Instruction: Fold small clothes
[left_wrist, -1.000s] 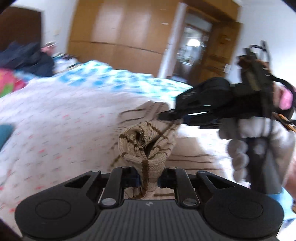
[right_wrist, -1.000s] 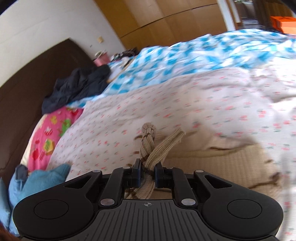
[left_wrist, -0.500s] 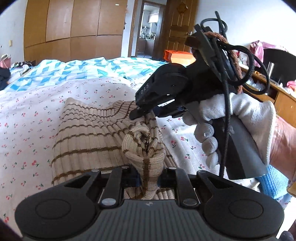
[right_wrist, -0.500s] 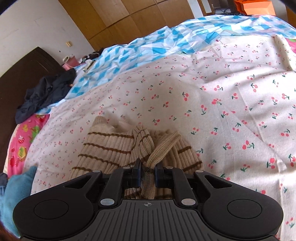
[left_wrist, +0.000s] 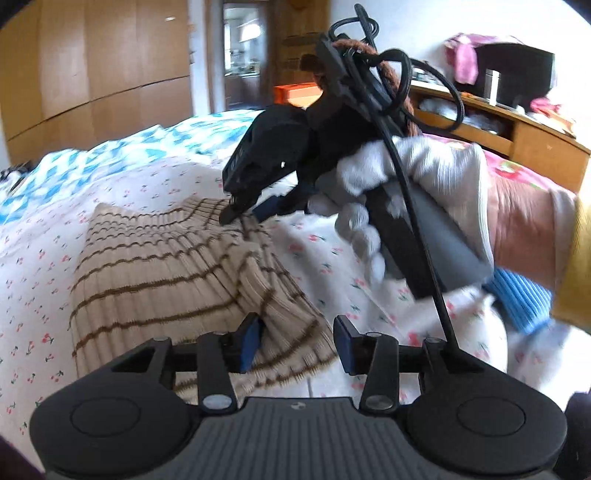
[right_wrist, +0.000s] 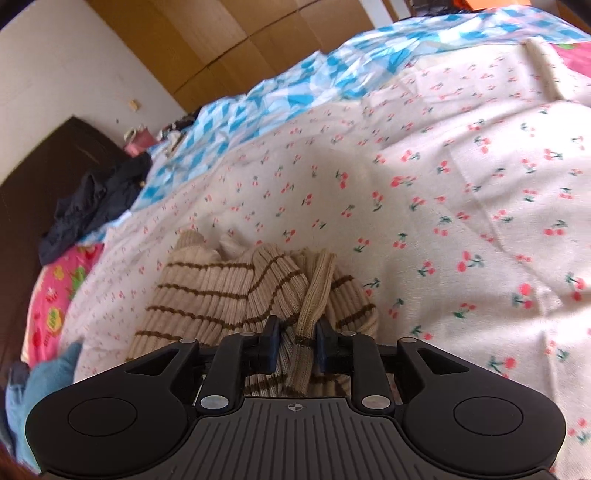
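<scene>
Cherry-print bed sheet (right_wrist: 424, 177), striped beige knit garment (left_wrist: 159, 266) laid across it, mid-fold.
Left tongs (left_wrist: 299, 345) spread wide over near hem; right tongs (right_wrist: 295, 345) narrow, pinching far corner. Next, probably: release, smooth, regrip for another fold.

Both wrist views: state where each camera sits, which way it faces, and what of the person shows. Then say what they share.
Left wrist: sits on the left hand-held gripper, facing across the bed toward the door; jaws open over the sweater. The gloved right hand and right hand-held gripper show.
Right wrist: sits on the right hand-held gripper, facing down the bed toward the headboard; jaws shut on the sweater. No hand shows.
Shared: sweater and bed.
</scene>
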